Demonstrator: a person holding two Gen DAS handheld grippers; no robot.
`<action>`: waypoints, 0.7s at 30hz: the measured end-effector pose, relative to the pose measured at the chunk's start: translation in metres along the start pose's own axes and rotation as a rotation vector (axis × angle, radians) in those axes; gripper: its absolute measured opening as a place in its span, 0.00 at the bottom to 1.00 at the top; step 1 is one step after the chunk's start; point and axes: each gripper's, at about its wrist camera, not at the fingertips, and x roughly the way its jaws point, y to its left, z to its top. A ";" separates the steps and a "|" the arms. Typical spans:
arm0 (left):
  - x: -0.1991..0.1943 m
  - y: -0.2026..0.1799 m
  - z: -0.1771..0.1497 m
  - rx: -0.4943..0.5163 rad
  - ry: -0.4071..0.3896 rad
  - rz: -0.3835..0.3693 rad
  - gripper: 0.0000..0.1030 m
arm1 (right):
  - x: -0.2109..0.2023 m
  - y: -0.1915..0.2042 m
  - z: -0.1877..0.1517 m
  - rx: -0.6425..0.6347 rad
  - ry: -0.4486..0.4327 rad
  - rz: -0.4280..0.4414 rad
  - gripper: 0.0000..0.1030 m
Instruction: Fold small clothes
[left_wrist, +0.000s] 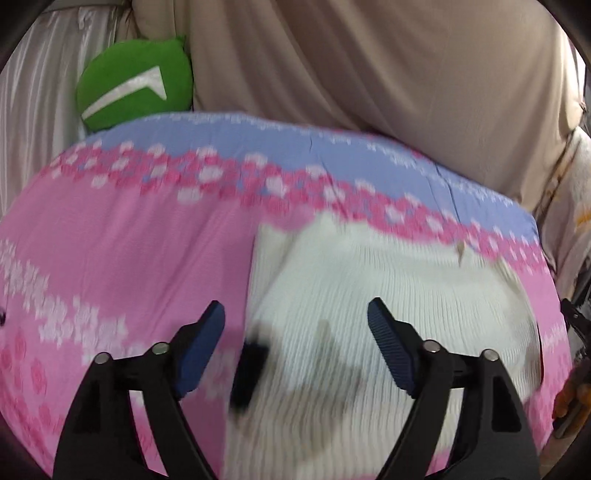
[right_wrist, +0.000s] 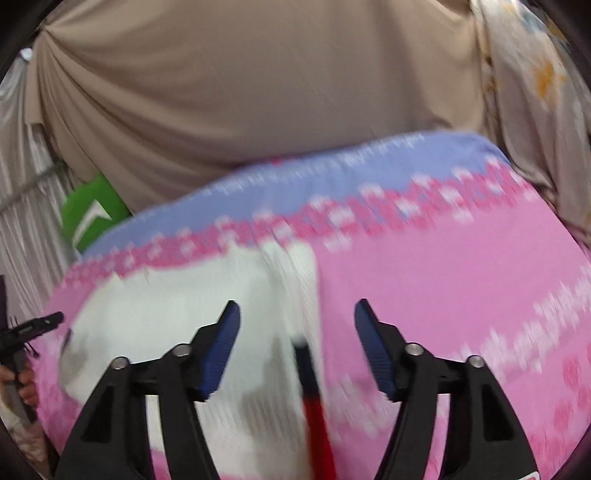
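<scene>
Home bedroom.
Pink floral bedsheet (left_wrist: 122, 240) on bed; beige drape (left_wrist: 369, 74) at 12 o'clock, green cushion (left_wrist: 133, 88) at 10.

Each camera sits just behind its own tongs and looks forward and down, close over the bed. Both views share the white garment (left_wrist: 369, 295), the pink floral sheet (left_wrist: 129, 240), the green cushion (left_wrist: 135, 85) and the beige drape (right_wrist: 258, 92) beyond the tongs.

A pink flowered sheet (left_wrist: 122, 236) with a blue far band covers the bed. Behind it hangs a beige drape (left_wrist: 369, 66). A green cushion (left_wrist: 135, 86) sits far left, beside a pale shiny curtain (left_wrist: 40, 110).
</scene>
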 end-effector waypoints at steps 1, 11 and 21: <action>0.016 -0.003 0.012 0.003 0.019 -0.002 0.75 | 0.015 0.005 0.012 -0.015 -0.003 0.017 0.75; 0.102 -0.011 0.030 0.012 0.113 0.087 0.68 | 0.127 0.005 0.015 0.039 0.233 -0.059 0.77; 0.106 -0.023 0.026 0.074 0.082 0.165 0.66 | 0.125 0.008 0.010 0.001 0.200 -0.084 0.41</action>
